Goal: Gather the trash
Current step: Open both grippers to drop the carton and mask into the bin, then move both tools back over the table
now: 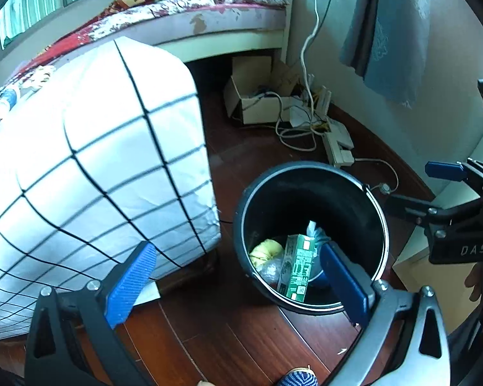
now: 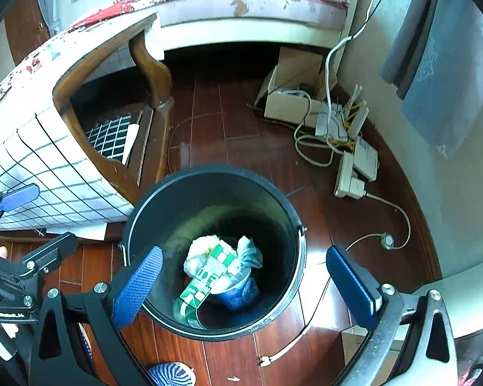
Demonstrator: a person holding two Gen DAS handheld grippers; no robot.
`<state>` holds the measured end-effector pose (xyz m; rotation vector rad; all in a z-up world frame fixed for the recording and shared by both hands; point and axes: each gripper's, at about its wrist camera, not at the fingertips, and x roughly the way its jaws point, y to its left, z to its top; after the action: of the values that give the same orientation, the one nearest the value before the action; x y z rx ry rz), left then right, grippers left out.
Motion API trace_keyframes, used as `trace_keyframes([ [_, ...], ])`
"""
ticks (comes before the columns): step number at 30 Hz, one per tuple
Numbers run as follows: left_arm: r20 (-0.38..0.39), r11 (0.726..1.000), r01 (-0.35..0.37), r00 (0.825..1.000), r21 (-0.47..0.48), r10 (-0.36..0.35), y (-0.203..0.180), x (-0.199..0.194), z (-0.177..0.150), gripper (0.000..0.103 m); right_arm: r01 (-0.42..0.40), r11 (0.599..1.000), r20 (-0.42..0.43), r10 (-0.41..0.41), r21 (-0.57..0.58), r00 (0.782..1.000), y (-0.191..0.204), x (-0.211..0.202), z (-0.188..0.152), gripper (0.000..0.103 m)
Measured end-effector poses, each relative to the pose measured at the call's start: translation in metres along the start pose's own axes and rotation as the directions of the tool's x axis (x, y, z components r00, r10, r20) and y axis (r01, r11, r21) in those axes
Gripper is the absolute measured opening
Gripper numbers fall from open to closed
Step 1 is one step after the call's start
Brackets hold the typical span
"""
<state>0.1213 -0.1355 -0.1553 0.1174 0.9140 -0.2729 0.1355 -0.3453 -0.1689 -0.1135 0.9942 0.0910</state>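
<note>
- While both hand-held tools hang over a dark bin (image 2: 293,225) on the red-brown wood floor (image 2: 228,148), the collecting looks largely done — a judgement from the rubbish already lying at the bottom.
- Nearest the right wrist lens, the right gripper (image 2: 241,286) stands spread wide, its blue pads either side of the bin mouth, holding and touching nothing.
- Seen from the left wrist, the left gripper (image 1: 238,283) is likewise spread wide and empty; one pad overlaps the bin's near rim in that view, though contact cannot be confirmed.
- Down in the bin lie a green-and-white carton (image 2: 206,276), a yellow wad (image 1: 267,251), crumpled white wrapping (image 2: 199,254) and a blue cup (image 2: 238,292).
- Risk, as judged here: a lowered pad could catch the rim and tip the bin, spilling what has been gathered.
- Small white scraps (image 2: 233,378) remain on the boards beside a striped slipper (image 2: 172,374) — easily missed.
- Beside the bin stands a chair (image 2: 151,74) draped in a white checked cover (image 1: 90,148).
- Farther off, loose white cables (image 2: 312,154), a power strip (image 2: 347,180) and an open cardboard box (image 2: 286,103) crowd the wall, where a tool could snag.
- Beyond that, a bed (image 1: 209,9) with a floral cover.
</note>
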Motion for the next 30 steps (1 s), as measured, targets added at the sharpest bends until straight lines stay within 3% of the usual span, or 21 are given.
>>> trace_keyframes([
  [10, 0.087, 0.999, -0.026, 0.996, -0.043, 0.030, 0.020, -0.039, 0.009, 0.102, -0.010, 1.000, 0.096, 0.010, 0.001, 0.995, 0.022, -0.033, 0.019, 0.102],
  [21, 0.176, 0.988, -0.074, 0.980, -0.133, 0.097, 0.071, -0.083, 0.013, 0.102, -0.055, 0.998, 0.214, 0.063, -0.044, 0.975, 0.081, -0.063, 0.050, 0.102],
  [30, 0.207, 0.967, -0.128, 0.963, -0.220, 0.174, 0.125, -0.105, 0.006, 0.102, -0.098, 0.987, 0.256, 0.127, -0.124, 0.958, 0.144, -0.072, 0.072, 0.102],
])
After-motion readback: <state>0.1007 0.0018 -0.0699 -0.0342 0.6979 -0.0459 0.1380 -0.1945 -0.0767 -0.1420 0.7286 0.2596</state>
